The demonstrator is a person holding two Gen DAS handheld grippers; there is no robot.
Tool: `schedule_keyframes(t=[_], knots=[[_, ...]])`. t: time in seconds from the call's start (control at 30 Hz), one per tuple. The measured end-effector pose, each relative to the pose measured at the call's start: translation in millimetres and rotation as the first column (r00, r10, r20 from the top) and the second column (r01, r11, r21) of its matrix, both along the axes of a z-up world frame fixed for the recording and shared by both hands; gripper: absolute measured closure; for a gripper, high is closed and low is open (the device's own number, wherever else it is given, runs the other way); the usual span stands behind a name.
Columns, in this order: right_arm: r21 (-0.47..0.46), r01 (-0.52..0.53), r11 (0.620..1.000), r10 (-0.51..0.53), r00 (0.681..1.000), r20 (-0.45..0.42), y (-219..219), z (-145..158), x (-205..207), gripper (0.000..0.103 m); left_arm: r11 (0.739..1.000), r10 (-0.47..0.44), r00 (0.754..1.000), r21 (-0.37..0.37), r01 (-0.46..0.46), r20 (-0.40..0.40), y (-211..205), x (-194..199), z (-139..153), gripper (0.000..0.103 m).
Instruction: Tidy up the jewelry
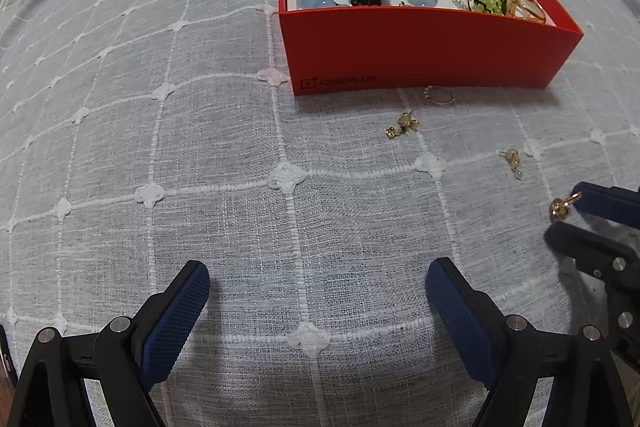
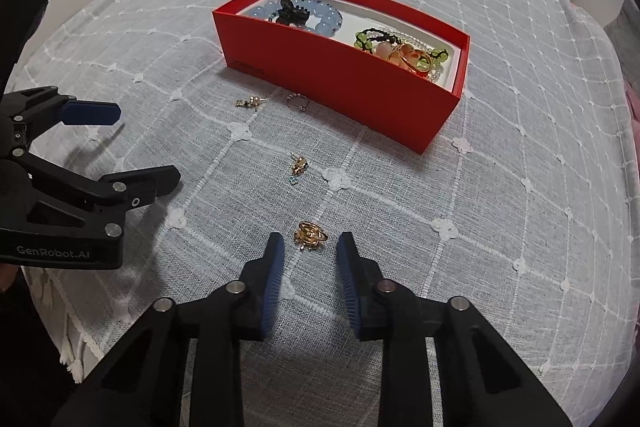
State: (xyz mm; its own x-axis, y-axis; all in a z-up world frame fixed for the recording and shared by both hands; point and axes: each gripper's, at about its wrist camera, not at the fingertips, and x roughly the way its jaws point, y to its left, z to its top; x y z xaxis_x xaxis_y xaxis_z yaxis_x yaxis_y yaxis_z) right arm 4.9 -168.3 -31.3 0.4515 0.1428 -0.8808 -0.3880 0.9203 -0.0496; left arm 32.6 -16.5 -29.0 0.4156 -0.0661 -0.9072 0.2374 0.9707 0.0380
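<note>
While the right tool (image 2: 310, 247) stands narrowly open astride a gold earring (image 2: 309, 235) at six o'clock from the red box (image 2: 360, 95), the left tool (image 1: 318, 283) gapes empty, and closing pads could flick it away.

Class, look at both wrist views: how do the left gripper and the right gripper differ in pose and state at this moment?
The left gripper has its jaws spread wide, while the right gripper has its jaws much narrower. Nothing lies between the left gripper's fingers, only the grey cloth; a gold earring lies at the right gripper's fingertips, with a gap showing on either side. Both point down at the cloth and have blue pads on black fingers.
</note>
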Motion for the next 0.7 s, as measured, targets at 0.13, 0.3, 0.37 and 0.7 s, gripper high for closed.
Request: schedule_keyframes(t=[0.13,0.3,0.37,0.7], knots=[[0.003,-0.004,1.000,0.004,1.000,0.000,-1,1,-1,0.086,1.000,0.001,1.000,-0.005,-0.001,0.005,0,0,0,0.011],[-0.003,-0.023,1.000,0.023,1.000,0.000,1,2,-1,0.096,1.000,-0.001,1.000,-0.011,0.001,0.007,-1,1,0,0.011],[-0.003,-0.024,1.000,0.024,1.000,0.005,1,3,-1,0.098,1.000,-0.004,1.000,-0.014,0.004,0.007,-2,1,0,0.011],[0.024,-0.010,1.000,0.010,1.000,0.019,-10,12,-1,0.103,1.000,-0.011,1.000,-0.019,0.011,0.010,-7,2,0,0.011]])
